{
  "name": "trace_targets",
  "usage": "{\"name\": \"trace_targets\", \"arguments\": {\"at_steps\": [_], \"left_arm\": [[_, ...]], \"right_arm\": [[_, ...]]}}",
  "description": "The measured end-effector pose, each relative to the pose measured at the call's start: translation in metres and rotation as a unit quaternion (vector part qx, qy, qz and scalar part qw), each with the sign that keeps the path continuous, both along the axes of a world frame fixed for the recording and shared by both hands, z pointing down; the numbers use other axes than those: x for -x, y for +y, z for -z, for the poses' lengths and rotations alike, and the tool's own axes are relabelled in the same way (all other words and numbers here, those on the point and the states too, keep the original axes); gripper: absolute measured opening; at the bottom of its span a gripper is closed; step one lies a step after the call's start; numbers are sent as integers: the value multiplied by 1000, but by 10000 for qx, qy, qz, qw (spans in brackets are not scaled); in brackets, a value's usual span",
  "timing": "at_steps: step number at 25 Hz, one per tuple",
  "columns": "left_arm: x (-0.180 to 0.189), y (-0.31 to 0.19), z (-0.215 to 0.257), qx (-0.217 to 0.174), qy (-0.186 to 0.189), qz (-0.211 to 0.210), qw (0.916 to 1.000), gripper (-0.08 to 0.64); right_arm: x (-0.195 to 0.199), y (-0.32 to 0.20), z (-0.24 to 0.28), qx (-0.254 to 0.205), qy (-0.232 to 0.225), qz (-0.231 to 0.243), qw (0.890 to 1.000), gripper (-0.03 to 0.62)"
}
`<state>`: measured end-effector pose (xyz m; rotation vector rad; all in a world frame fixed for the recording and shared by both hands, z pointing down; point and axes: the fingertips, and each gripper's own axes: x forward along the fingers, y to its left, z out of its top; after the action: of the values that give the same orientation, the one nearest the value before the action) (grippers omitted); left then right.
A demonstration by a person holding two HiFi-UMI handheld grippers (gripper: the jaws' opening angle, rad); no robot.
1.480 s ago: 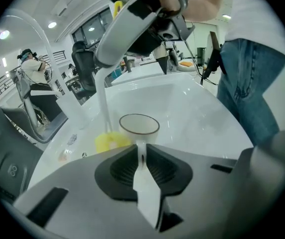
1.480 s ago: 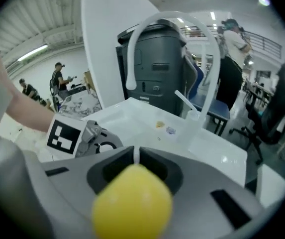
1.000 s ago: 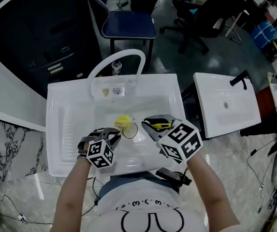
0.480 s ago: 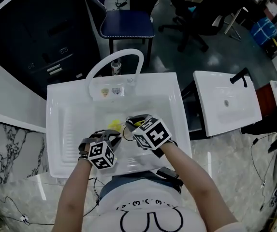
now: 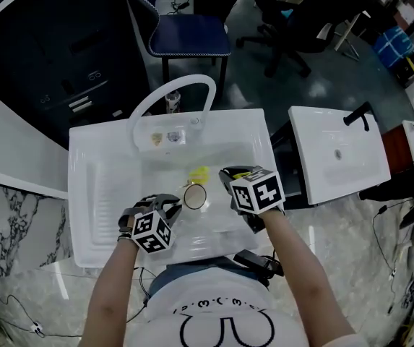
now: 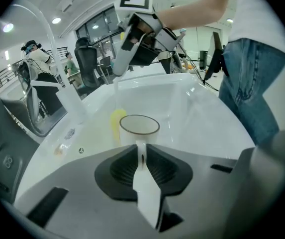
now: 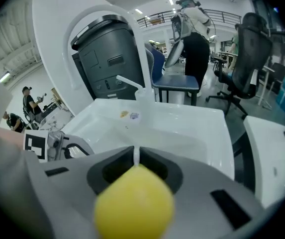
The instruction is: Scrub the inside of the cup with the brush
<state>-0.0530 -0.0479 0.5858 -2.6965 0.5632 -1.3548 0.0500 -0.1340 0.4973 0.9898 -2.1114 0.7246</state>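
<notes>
Cup (image 5: 194, 196) is upright in the basin of the white sink (image 5: 91, 194), mouth up, dark rim. Left tool (image 5: 170, 205) comes in from 8 o'clock of the cup, clamped on the cup's white handle (image 6: 141, 156). The left gripper view shows the handle pinched between the pads with the cup dead ahead.

Brush (image 5: 201, 173): the yellow head is at 12 o'clock of the cup, just beside the rim and outside it. In the left gripper view that head sits behind the cup's left side, and a thin white stem (image 6: 116, 81) runs up from it. Right tool (image 5: 226, 176) is at 3 o'clock of the cup, jaws closed on the brush. In the right gripper view the stem is nipped between the tips, and a blurred yellow knob (image 7: 135, 208) fills the near end.

Further out: arched faucet (image 5: 181, 79) at 12 o'clock of the basin, blue chair (image 5: 188, 38) beyond it. Second sink (image 5: 337, 157) at 3 o'clock, well apart.
</notes>
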Motion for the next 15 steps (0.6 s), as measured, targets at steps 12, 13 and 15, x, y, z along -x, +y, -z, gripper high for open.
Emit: {"name": "trace_targets", "arguments": {"at_steps": [12, 13, 15], "left_arm": [[3, -17, -18, 894, 821, 1308, 9840, 66], [2, -17, -22, 1013, 875, 1432, 9806, 66], [0, -18, -29, 1229, 972, 1652, 9737, 66]], "right_arm": [[-40, 22, 47, -762, -189, -649, 9948, 43], [-39, 23, 49, -823, -184, -670, 9942, 43], [-35, 26, 53, -892, -212, -722, 9932, 43]]}}
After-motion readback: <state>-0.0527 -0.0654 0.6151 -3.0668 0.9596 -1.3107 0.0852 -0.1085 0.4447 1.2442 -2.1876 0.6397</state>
